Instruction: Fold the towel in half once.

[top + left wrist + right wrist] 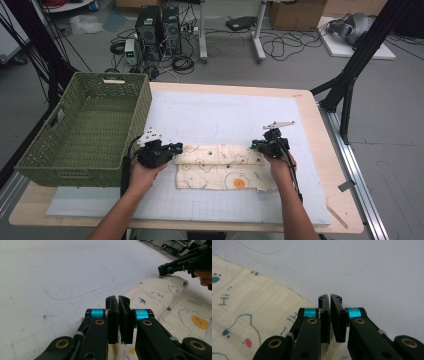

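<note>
While one folded cloth (220,167) is lying near the mat's (225,117) front edge, the left gripper (176,148) and right gripper (256,145) are pinching its two far corners, bare mat lying beyond, one basket (85,130) sitting left.

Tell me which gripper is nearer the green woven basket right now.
Left. The left gripper grips the printed cloth at its left end, just right of the green woven basket. The right gripper grips the cloth's right end, far across the mat.
</note>
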### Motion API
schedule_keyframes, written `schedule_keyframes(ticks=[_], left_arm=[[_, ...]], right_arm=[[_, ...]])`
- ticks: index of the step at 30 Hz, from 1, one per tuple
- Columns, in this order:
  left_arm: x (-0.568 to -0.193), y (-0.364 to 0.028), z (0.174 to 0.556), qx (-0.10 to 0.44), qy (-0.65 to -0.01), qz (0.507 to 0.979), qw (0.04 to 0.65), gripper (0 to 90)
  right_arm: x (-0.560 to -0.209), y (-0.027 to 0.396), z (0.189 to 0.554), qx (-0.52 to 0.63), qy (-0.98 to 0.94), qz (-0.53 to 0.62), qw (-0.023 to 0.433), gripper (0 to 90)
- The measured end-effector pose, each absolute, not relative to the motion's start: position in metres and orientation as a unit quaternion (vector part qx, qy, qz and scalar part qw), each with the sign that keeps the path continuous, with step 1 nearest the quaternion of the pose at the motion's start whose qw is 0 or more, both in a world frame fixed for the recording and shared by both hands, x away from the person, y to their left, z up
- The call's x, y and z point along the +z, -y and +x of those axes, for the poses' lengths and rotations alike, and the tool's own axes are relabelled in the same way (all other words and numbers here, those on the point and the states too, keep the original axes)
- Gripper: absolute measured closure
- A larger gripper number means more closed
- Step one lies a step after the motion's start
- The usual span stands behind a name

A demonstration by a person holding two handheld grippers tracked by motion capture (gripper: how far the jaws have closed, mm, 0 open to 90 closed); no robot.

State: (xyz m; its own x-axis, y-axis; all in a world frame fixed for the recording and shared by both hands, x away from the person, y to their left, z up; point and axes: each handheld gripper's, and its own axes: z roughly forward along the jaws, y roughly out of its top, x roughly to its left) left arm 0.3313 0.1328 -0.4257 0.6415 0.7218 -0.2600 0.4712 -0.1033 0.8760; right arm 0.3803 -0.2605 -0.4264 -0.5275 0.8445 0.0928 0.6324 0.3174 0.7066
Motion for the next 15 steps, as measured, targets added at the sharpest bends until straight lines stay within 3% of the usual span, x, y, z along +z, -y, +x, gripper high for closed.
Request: schedule_keyframes(ticks=[4, 15], left_arm=[[-0.424, -0.133, 0.329, 0.115, -0.407, 0.729, 0.538, 86.1], [-0.429, -0.142, 0.302, 0.103, -0.403, 0.727, 0.547, 85.5]], right_arm=[[-0.414, 0.265, 0.373, 0.386, -0.786, 0.452, 0.169, 86.8], [-0.395, 0.278, 0.322, 0.47, -0.77, 0.398, 0.17, 86.7]])
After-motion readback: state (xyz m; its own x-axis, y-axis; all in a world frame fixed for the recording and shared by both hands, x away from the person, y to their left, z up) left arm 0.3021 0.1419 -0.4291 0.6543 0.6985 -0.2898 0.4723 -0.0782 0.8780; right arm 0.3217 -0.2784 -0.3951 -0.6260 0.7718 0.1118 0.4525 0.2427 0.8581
